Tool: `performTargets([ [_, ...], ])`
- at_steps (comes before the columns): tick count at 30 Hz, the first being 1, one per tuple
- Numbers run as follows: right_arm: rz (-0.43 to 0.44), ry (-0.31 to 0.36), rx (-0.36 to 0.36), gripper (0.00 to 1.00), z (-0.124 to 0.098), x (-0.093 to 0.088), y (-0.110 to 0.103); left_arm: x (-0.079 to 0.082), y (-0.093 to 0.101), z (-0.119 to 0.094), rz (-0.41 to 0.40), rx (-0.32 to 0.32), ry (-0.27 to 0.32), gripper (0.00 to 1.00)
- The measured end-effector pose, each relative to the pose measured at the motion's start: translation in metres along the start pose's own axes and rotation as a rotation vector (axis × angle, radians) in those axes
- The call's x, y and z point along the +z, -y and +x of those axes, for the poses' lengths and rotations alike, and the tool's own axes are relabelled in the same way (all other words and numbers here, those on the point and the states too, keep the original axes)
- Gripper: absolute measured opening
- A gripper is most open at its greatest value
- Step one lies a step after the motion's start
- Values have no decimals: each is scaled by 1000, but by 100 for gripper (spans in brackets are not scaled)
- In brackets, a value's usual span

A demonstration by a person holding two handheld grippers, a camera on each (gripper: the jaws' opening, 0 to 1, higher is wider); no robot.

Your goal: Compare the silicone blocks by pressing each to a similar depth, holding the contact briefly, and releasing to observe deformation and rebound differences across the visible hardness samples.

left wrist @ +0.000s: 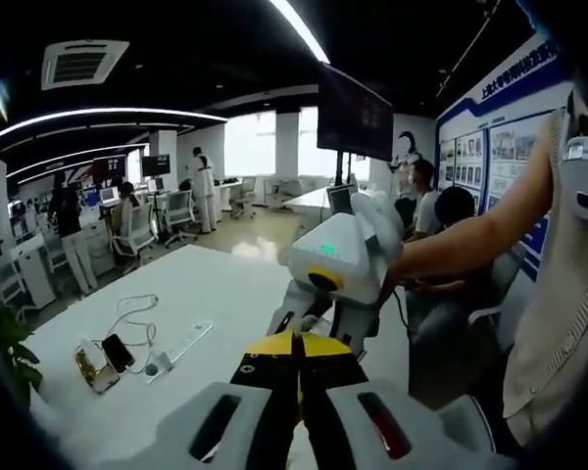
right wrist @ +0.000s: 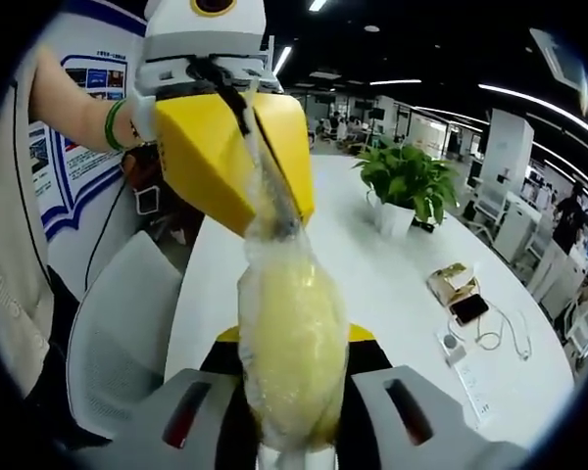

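Right gripper view showed the right claw (right wrist: 292, 411) closed on a pale yellow silicone block (right wrist: 292, 343), a soft, rounded, oval lump wrapped in thin, wrinkled clear film. The block stood lengthwise between the grey jaws, bulging above them. Its twisted film tip (right wrist: 265, 191) ran up to the left claw (right wrist: 237, 147), whose smooth, glossy yellow jaws came in from the upper left and pinched together on the film. A hand (right wrist: 127, 122) with a green wristband held that white-bodied gripper. Behind lay a long white surface (right wrist: 372, 264) with a matte top, carrying a leafy potted plant (right wrist: 407, 186), a phone (right wrist: 468, 308), a small yellow box (right wrist: 451, 279) and a looping white cable (right wrist: 505, 333).

Left gripper view showed the left claw (left wrist: 296, 377) with its black and yellow tips pressed together at the bottom centre. Just beyond it the white, rounded body of the right gripper (left wrist: 338, 259) hung with a green light on its face, held by a bare arm (left wrist: 470, 240). On the surface (left wrist: 216, 284) to the left lay the phone (left wrist: 118, 351) and cable (left wrist: 132, 311).
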State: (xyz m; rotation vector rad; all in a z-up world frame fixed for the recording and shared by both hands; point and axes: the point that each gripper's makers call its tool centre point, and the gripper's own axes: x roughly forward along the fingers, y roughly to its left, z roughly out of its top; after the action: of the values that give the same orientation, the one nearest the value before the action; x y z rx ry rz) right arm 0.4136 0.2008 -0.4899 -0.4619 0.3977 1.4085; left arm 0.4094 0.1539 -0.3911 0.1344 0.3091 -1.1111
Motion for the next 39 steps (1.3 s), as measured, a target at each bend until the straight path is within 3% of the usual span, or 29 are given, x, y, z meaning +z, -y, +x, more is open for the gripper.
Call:
performTargets([
  [18, -16, -10, 37, 29, 2, -6, -6, -8, 0, -1, -34, -5, -19, 0],
  [39, 29, 36, 3, 43, -8, -6, -2, -14, 1, 5, -84, -5, -32, 0],
])
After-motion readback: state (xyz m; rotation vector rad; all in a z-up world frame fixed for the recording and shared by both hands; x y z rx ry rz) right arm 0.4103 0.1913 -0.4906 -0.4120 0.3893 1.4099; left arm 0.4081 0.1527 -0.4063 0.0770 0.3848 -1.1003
